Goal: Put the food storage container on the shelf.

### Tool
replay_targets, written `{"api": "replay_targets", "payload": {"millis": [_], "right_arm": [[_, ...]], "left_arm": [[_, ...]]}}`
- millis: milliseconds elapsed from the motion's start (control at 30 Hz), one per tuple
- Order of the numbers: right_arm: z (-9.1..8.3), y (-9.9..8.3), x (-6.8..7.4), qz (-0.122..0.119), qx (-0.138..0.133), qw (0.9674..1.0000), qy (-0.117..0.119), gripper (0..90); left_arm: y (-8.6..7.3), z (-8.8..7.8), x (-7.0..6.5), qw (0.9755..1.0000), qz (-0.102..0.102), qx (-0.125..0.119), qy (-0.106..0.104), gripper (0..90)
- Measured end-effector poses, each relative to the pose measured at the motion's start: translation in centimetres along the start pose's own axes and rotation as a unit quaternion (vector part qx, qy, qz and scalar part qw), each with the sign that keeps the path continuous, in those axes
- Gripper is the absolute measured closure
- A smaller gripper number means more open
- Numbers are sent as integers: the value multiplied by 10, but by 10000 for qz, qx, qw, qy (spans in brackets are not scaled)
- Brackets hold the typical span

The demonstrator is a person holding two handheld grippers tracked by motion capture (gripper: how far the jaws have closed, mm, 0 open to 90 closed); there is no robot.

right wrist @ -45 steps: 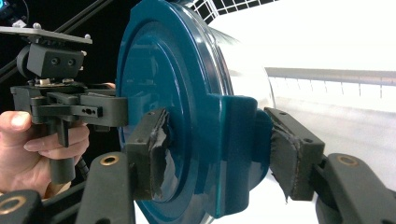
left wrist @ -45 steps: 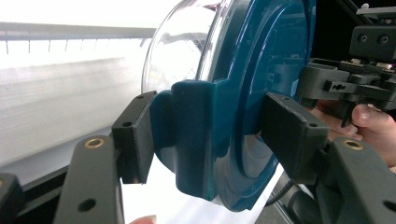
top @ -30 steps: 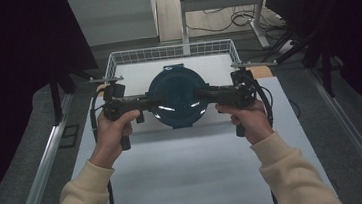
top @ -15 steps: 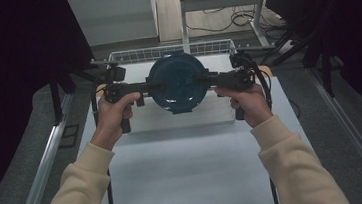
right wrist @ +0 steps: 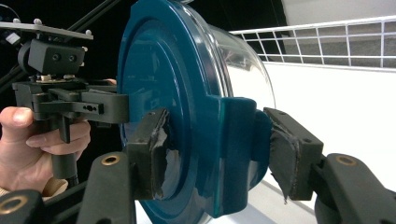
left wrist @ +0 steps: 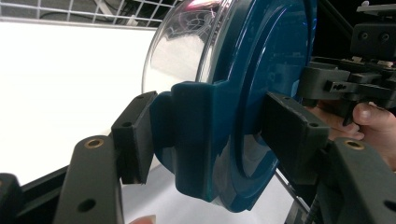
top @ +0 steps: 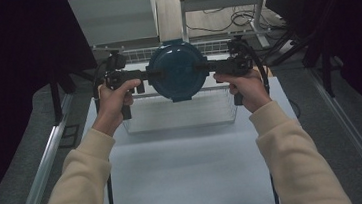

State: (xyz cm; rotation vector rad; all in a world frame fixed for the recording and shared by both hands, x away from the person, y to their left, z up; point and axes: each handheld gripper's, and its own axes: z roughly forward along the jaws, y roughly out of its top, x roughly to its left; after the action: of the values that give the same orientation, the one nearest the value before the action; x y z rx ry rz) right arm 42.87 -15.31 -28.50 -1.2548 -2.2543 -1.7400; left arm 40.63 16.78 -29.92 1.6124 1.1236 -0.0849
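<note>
A round container with a dark blue lid and a clear glass bowl hangs in the air between both grippers, turned on edge with the lid facing the person. My left gripper is shut on the lid's left side latch, with a pad on each side of it. My right gripper is shut on the opposite latch in the same way. In the left gripper view, my left gripper has the glass bowl on its left. In the right gripper view, my right gripper has the bowl on its right.
A white wire basket stands on the white table, below and behind the held container. Metal frame rails run along both sides of the table. A shelf frame and cables stand beyond the far edge.
Both hands have carried the container away from the person and somewhat higher, over the basket. Both grips look unchanged.
</note>
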Motion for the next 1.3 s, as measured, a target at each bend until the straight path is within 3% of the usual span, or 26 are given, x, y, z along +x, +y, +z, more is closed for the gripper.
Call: {"api": "replay_targets", "payload": {"millis": [667, 867, 967, 1067, 1200, 1300], "right_arm": [[19, 23, -23, 184, 179, 9996, -82, 429], [28, 22, -42, 471, 214, 9986, -106, 428], [29, 24, -46, 530, 173, 9984, -123, 428], [30, 25, -52, 736, 162, 9971, -98, 426], [32, 26, -57, 1077, 170, 9940, -123, 425], [34, 28, -58, 1388, 263, 9898, -186, 420]], "left_arm": [[21, 20, 29, 9994, -314, 120, -99, 374], [23, 34, 43, 9980, -596, 130, -146, 375], [25, 37, 44, 9978, -653, 63, -133, 375], [28, 40, 47, 9970, -763, 62, -143, 382], [31, 44, 49, 9953, -962, 21, -109, 378], [32, 46, 52, 9944, -1046, 3, -132, 373]]}}
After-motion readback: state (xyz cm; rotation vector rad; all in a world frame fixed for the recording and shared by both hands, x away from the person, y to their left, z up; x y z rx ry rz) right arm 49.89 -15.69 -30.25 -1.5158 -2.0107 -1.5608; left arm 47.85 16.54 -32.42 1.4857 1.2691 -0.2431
